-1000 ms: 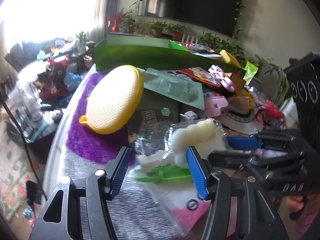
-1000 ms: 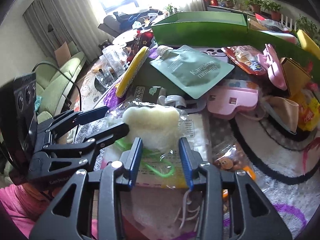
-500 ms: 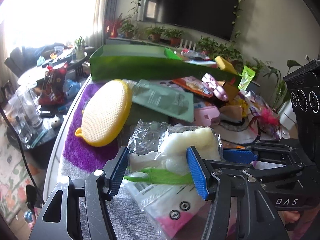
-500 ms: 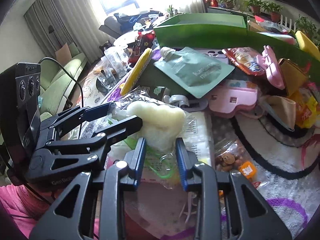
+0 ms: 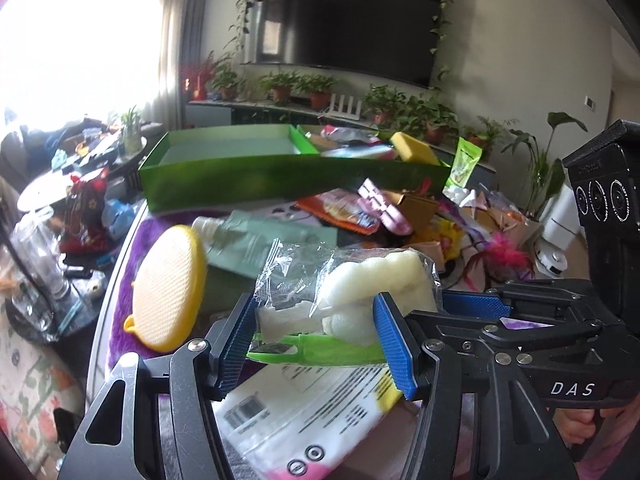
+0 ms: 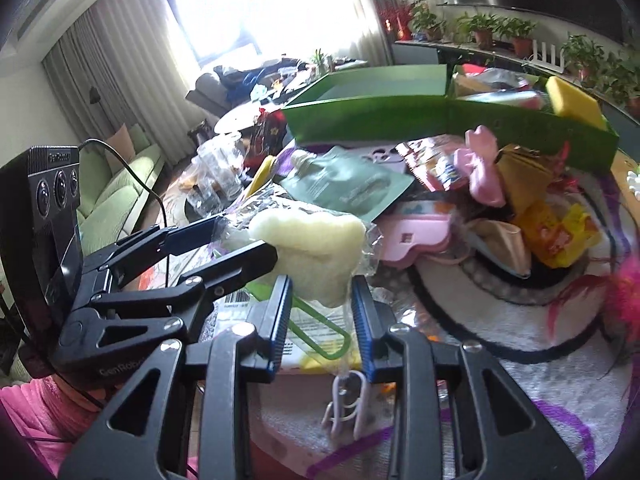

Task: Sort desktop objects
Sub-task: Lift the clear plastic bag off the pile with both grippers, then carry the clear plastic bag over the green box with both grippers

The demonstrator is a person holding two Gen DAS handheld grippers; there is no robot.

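Sponge packet: clear crinkled bag with a pale cloud-shaped sponge and a green plastic tool inside, held up off the bench between both grippers.
Left gripper: blue fingers clamped on the packet's lower part, one pad at each side, across the green tool and the foot of the sponge.
Right gripper: fingers have just been closing; they pinch the bottom of the same bag, sponge just above the pads, green loop between them.
Crossing: the two grippers meet at an angle, each one's black frame showing in the other's view beside the packet.
Under the packet: a flat white printed pack with a barcode lying on the bench.
Left of it: yellow oval brush on a purple fuzzy mat.
Behind: grey-green pouch, pink case, orange snack bag, yellow wrappers in a heap.
Far edge: long green tray, left compartment bare, right one filled, a yellow sponge at its end.
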